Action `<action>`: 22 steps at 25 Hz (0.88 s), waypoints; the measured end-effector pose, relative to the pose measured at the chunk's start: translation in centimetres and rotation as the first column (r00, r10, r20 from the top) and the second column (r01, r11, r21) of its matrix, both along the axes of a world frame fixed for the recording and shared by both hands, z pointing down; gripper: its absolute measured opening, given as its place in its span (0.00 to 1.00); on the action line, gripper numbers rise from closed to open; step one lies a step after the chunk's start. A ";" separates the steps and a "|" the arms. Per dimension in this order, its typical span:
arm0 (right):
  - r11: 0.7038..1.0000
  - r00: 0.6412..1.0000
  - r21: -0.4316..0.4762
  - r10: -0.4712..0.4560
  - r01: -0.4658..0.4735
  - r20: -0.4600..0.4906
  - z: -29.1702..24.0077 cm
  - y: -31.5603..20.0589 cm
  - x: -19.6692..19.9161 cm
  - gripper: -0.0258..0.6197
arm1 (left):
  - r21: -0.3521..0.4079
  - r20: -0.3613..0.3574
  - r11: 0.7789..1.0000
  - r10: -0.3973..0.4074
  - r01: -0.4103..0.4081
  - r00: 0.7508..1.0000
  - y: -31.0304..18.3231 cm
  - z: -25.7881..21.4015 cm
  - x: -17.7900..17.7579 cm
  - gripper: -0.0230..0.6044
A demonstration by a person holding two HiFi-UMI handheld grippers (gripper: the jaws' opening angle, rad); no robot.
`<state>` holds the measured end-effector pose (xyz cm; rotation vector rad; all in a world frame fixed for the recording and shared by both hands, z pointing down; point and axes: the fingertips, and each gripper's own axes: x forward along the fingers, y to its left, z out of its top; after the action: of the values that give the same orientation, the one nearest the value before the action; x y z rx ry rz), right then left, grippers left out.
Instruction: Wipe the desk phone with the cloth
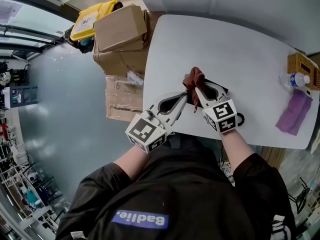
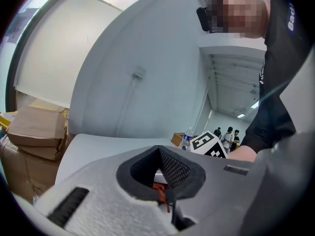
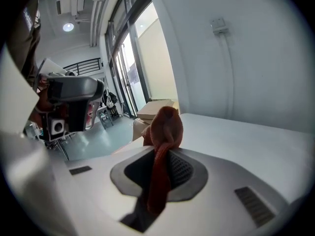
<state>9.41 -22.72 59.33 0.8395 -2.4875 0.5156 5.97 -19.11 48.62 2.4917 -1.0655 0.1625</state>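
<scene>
Head view: white bench, person standing at its near edge, a gripper in each hand, both over the near-middle of the bench.

Right gripper: jaws closed on the cloth, a rust-red rag. In the right gripper view the cloth is bunched in a knob above the jaw tips. A strip of it runs down between the jaws toward the camera.

Left gripper: just beside the right one, tips pointing at the hanging tail of the cloth. In the left gripper view the jaws meet at the tips. A red strand shows low in the gap between them; cannot tell if it is pinched or only seen through.

Desk phone: dark, mostly hidden under the right gripper, little of it shows. Its coiled cord lies at the near edge of the bench. The cloth is held above the bench beside the phone; contact with it cannot be made out.

Far right corner of the bench: wicker basket, water bottle, purple rag close together. Left of the bench, on the floor: stacked cardboard boxes, with a yellow case behind.
</scene>
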 end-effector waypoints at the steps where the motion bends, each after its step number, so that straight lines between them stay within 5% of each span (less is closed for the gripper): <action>1: 1.000 1.000 -0.002 -0.003 0.003 -0.005 0.3 -0.1 0.0 0.15 | -0.001 0.005 1.000 -0.004 0.004 1.000 0.0 0.0 -0.2 0.05; 10: 1.000 0.999 0.004 0.010 -0.010 -0.036 2.0 -0.2 2.2 0.15 | -0.012 0.029 1.000 0.002 -0.001 1.000 0.3 0.2 0.4 0.05; 22: 0.985 0.982 -0.051 0.161 -0.167 -0.101 5.9 1.6 10.5 0.15 | -0.027 0.042 0.996 0.090 -0.089 0.995 2.1 0.7 4.2 0.05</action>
<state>19.86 -21.10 65.19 1.0268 -2.3166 0.5871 10.20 -16.96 49.33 2.5255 -0.9636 0.2557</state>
